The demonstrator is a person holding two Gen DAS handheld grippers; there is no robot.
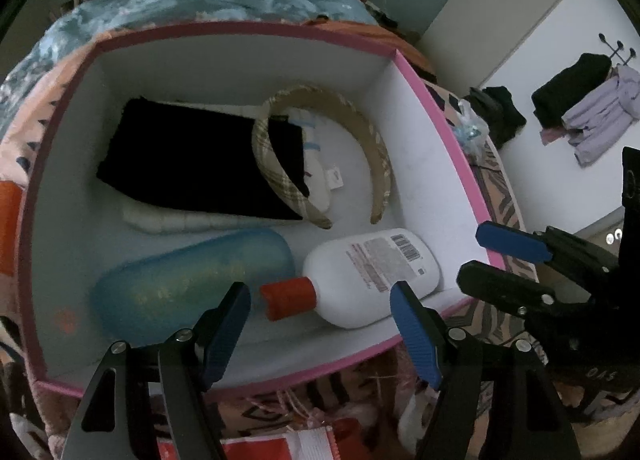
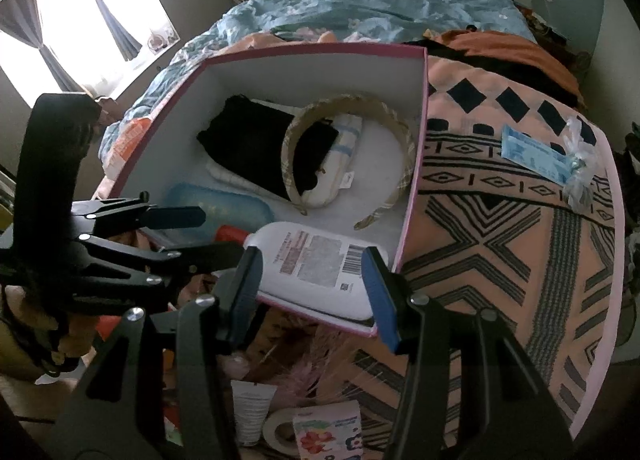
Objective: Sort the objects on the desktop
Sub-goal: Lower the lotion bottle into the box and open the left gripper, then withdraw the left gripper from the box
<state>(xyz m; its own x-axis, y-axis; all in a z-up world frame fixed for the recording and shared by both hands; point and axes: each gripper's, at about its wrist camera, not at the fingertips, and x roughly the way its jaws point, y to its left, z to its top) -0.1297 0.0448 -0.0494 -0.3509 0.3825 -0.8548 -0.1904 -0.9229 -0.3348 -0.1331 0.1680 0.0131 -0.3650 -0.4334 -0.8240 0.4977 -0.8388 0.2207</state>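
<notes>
I see a bedroom, with a pink-rimmed box (image 1: 436, 116) on a patterned blanket (image 2: 500, 220) over the bed. Left view: my left tongs (image 1: 320, 332) hang spread and empty over the box's 6 o'clock edge. Inside lie a white bottle (image 1: 368, 276) at 5 o'clock, a blue case (image 1: 188, 280) at 7, a headband (image 1: 320, 148) at centre over black cloth (image 1: 188, 156). Right view: my right tongs (image 2: 316, 296) gape, empty, straddling the bottle (image 2: 316, 264); a blue packet (image 2: 536, 158) lies at 2 o'clock.
</notes>
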